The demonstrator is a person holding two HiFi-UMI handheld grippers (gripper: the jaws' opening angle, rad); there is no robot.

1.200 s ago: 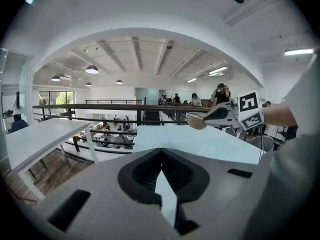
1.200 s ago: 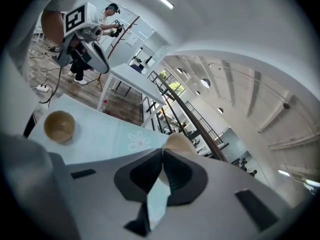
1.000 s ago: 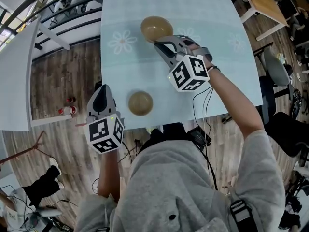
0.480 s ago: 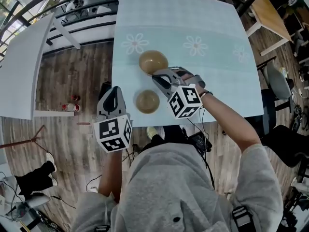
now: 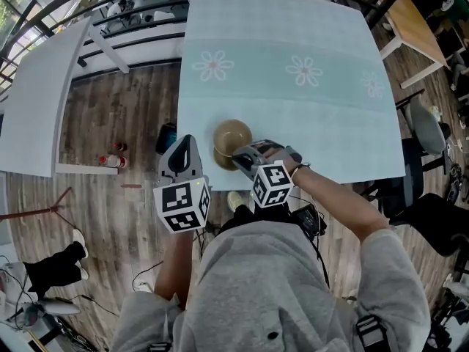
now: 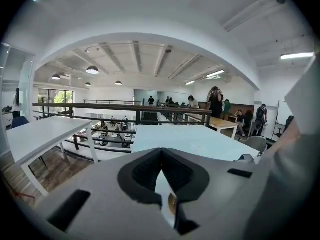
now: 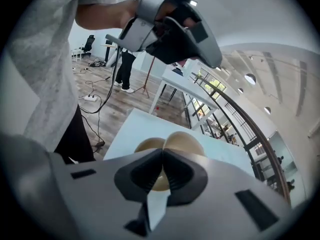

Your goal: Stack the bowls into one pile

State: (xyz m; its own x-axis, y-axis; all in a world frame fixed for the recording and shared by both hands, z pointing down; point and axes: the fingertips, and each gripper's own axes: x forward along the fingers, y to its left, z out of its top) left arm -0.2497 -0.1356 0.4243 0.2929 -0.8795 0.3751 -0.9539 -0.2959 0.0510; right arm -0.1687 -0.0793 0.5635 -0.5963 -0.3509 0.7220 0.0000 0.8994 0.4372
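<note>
Head view: one pale blue worktop [image 5: 308,35] carries one brown bowl [image 5: 232,134] near its front edge (a darker sliver under its near rim may be another bowl; I cannot tell). Two grippers show. The right gripper [image 5: 237,155] has its tips on the brown bowl's near-right rim. The left gripper [image 5: 186,141] hangs just beside that bowl, apart from it, at the worktop's front-left corner.

Left gripper view: the left gripper [image 6: 161,154] has its jaws closed on each other with nothing between them. The worktop [image 6: 200,139] stretches ahead.

Right gripper view: two bowls can be counted, both brown and overlapping on the worktop [image 7: 130,126]. The brown bowl [image 7: 186,141] is at right, the second bowl [image 7: 144,145] at left. The right gripper [image 7: 162,153] is pinched nearly together on a thin rim where the two meet (seemingly the right one's). The left gripper [image 7: 170,29] looms above.
</note>
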